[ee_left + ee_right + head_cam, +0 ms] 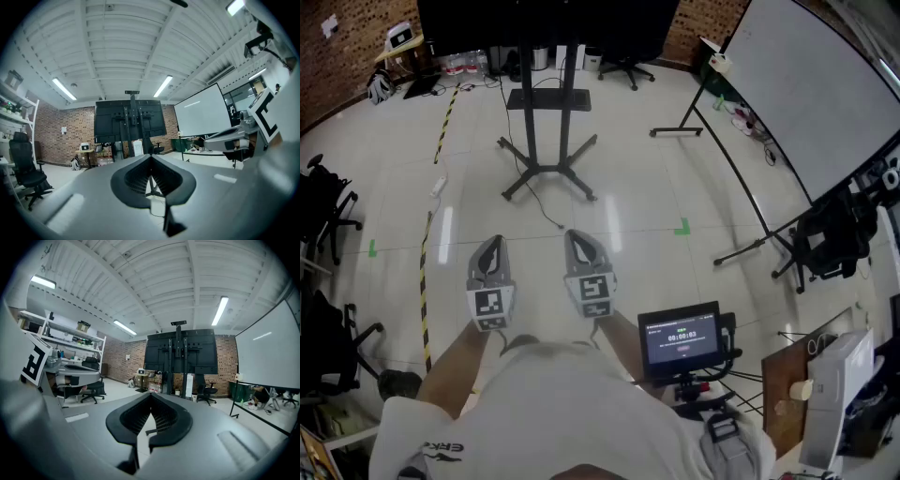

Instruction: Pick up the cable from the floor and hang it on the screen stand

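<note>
Not yet begun. Holding left tool (492, 248) and right tool (581, 246) pressed together and empty, well short of the cable (551, 218) lying on the floor (628, 206) just near of the screen stand (546, 112). Left to do: approach, pinch, lift, hang.

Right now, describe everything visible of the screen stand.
The screen stand is black, metal by the look of it, and stands upright on the pale tiled floor. Two slim posts rise from a base of four splayed legs, and a small shelf crosses them partway up. It carries a large dark screen, seen from the back in the gripper views. A thin dark cable lies on the floor just in front of its legs. Nothing visibly hangs on it.
</note>
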`<state>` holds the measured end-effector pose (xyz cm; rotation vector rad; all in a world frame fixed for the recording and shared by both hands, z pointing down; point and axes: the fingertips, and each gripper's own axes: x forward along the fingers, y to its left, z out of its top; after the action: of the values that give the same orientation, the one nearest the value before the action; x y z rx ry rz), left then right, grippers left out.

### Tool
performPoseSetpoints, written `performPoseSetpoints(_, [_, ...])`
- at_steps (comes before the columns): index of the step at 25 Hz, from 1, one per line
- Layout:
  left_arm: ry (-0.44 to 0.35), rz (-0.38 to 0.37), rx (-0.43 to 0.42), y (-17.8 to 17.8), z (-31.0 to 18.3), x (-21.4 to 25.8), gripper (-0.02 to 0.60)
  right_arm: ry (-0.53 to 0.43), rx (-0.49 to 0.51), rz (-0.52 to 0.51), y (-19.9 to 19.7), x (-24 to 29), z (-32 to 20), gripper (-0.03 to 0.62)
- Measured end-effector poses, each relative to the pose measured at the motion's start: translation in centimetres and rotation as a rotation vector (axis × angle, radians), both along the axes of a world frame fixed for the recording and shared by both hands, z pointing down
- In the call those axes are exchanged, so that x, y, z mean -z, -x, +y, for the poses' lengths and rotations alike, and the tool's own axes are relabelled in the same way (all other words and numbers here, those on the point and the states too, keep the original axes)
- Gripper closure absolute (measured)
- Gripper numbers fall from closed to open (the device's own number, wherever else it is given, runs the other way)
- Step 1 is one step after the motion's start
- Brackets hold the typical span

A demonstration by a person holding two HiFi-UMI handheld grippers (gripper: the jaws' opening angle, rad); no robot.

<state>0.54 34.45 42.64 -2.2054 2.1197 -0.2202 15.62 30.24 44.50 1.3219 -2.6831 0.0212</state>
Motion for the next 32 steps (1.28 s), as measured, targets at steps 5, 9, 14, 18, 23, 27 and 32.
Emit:
performPoseSetpoints(5, [0.0,-0.015,0.014,-0.4,-1.3,-0.3,0.58,0.013,0.013,0.001,-0.7,-0.7,-1.4,0.58])
performPoseSetpoints(9, [0.004,-0.014,0.016,0.2,-3.5,-0.7,0.58,0.017,0.016,0.009,-0.4,-1.2,-3.3,0.58])
performPoseSetpoints(14, [0.0,-0.001,0.0,1.2,-7.7,-1.2,0.58,0.021,-0.003,0.028,0.4,-1.8,-7.1,0.58])
performPoseSetpoints(18, [0.001,0.007,-0.032,3.1,-12.3,-1.4,0.58,0.026,-0.024,0.047,2.4,-2.0,-10.8,0.58])
performPoseSetpoints(23, [0.004,0.021,-0.073,6.7,-19.0,-1.3,0.58,0.03,-0.062,0.07,5.9,-2.0,-16.4,0.58])
performPoseSetpoints(27, [0.003,0.037,-0.102,9.9,-24.4,-0.9,0.58,0.023,-0.099,0.074,8.8,-1.6,-21.4,0.58])
performPoseSetpoints(32, [0.027,0.046,-0.121,14.0,-29.3,-1.4,0.58,0.025,-0.132,0.091,12.6,-0.6,-26.1,0.58])
